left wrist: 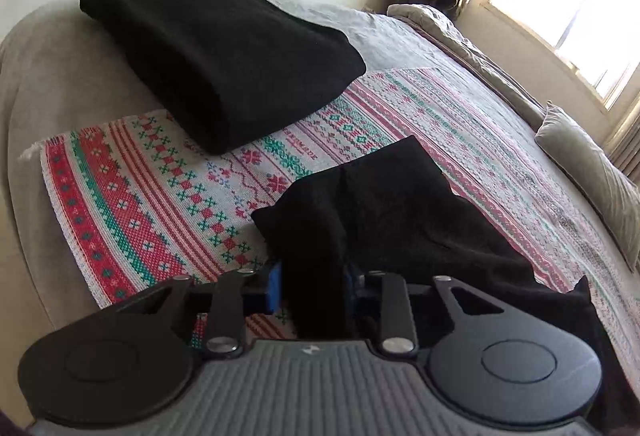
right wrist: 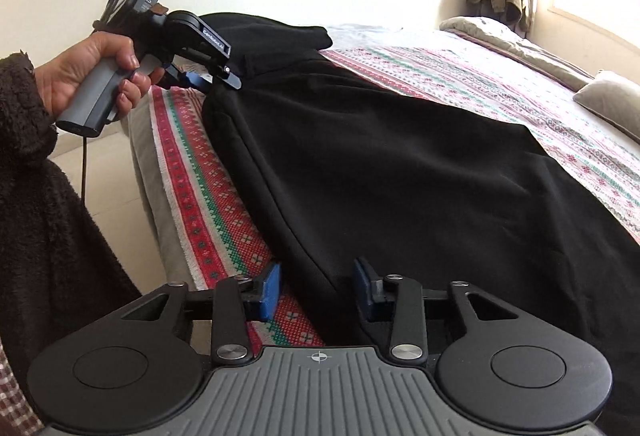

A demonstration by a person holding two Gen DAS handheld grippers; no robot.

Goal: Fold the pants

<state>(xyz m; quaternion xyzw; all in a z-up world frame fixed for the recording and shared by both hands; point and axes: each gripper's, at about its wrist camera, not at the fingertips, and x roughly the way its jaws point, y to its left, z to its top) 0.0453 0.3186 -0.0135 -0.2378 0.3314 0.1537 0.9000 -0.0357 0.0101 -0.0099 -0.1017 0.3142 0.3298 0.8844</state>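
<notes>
Left gripper clenched on the pants edge; right gripper straddles the near hem, pads apparently not pressing (hard to tell). Pants lie flat on the patterned blanket. Lift both corners evenly, keep the edge taut. Count: two grippers, one spread pants, one folded black stack at the far left.

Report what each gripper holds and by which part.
The left gripper is shut on a bunched end of the black pants. The right gripper straddles their near edge, pads apart from the cloth: nothing held yet.
</notes>
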